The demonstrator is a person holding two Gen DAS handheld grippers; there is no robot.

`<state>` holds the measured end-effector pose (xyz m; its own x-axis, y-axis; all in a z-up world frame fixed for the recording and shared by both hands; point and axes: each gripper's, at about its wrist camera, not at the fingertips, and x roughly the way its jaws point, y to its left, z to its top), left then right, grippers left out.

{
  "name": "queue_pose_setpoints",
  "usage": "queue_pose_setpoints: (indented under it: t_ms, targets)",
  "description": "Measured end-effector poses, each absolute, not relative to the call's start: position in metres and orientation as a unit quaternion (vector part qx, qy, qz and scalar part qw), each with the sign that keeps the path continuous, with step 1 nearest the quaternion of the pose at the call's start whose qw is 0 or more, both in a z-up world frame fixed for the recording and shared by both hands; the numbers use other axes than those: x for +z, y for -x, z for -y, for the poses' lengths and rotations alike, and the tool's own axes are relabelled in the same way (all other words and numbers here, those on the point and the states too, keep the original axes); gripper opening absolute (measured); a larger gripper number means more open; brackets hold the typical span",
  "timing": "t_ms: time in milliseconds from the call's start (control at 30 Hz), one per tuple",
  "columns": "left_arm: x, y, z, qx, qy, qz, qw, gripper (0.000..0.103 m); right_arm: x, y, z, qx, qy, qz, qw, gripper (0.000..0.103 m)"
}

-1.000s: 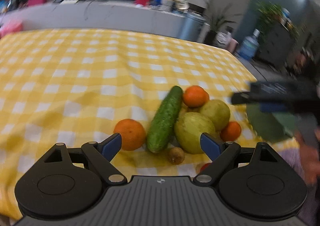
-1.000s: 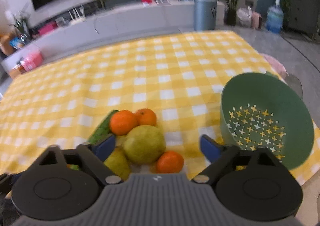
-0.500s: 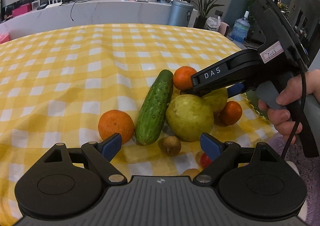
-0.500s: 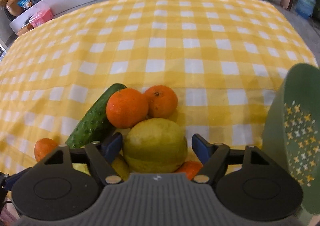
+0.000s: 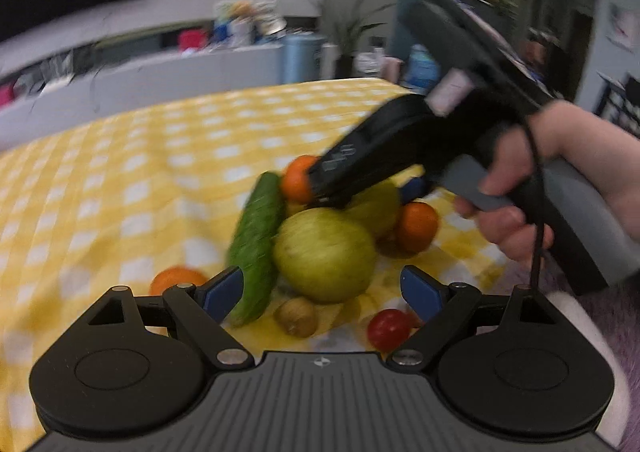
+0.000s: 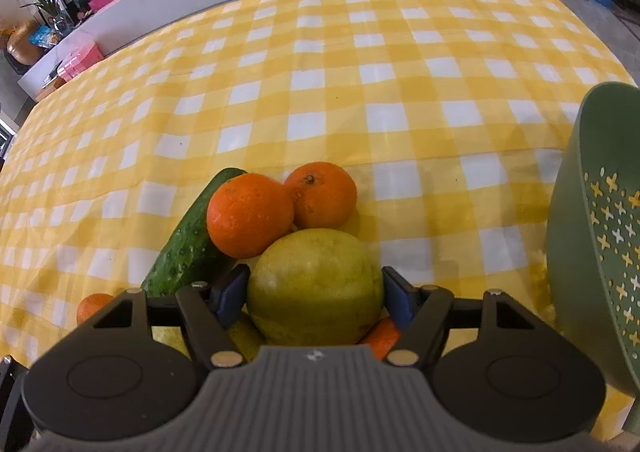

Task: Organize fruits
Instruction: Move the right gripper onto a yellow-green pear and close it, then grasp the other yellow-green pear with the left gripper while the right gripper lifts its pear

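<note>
Our right claw (image 6: 314,292) points down into the fruit pile on the yellow-checked worktop (image 6: 360,72), its blue pads closing around a yellow-green pear (image 6: 314,288) that sits between them, just beside two oranges (image 6: 250,214) and a cucumber (image 6: 192,244). Our left claw (image 5: 322,288) hangs with pads apart and nothing between them. A green colander (image 6: 592,236) stands at the pile's right.

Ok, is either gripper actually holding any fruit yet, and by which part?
Not firmly. The right gripper is closing around the yellow-green pear's widest sides. The left gripper is open, holding nothing.
</note>
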<state>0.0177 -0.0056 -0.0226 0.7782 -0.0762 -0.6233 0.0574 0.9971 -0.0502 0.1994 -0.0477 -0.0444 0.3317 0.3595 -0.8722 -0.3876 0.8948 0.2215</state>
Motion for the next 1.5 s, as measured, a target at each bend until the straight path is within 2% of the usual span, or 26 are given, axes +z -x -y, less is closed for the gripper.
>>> queue_pose_setpoints:
  t_ms: [433, 800, 867, 933, 1033, 1367, 1500]
  targets:
    - [-0.030, -0.051, 0.008, -0.025, 0.017, -0.324, 0.945, 0.102, -0.048, -0.199, 0.059, 0.246, -0.013, -0.522, 0.817, 0.067]
    - [-0.045, -0.062, 0.028, -0.035, -0.065, -0.320, 0.944, 0.100, -0.051, -0.200, 0.060, 0.250, -0.022, -0.522, 0.815, 0.067]
    - [-0.049, -0.061, 0.035, -0.036, -0.090, -0.321, 0.942, 0.095, -0.051, -0.200, 0.060, 0.250, -0.023, -0.522, 0.815, 0.067]
    - [-0.053, -0.061, 0.040, -0.027, -0.116, -0.321, 0.940, 0.085, -0.050, -0.200, 0.061, 0.250, -0.025, -0.522, 0.815, 0.067]
    - [-0.055, -0.060, 0.045, -0.019, -0.130, -0.319, 0.939, 0.085, -0.050, -0.200, 0.061, 0.249, -0.025, -0.522, 0.815, 0.067]
    - [-0.051, -0.061, 0.033, -0.039, -0.068, -0.332, 0.940, 0.085, -0.051, -0.202, 0.066, 0.246, -0.037, -0.523, 0.815, 0.067]
    - [-0.054, -0.061, 0.037, -0.042, -0.084, -0.331, 0.939, 0.092, -0.051, -0.202, 0.065, 0.244, -0.038, -0.523, 0.816, 0.067]
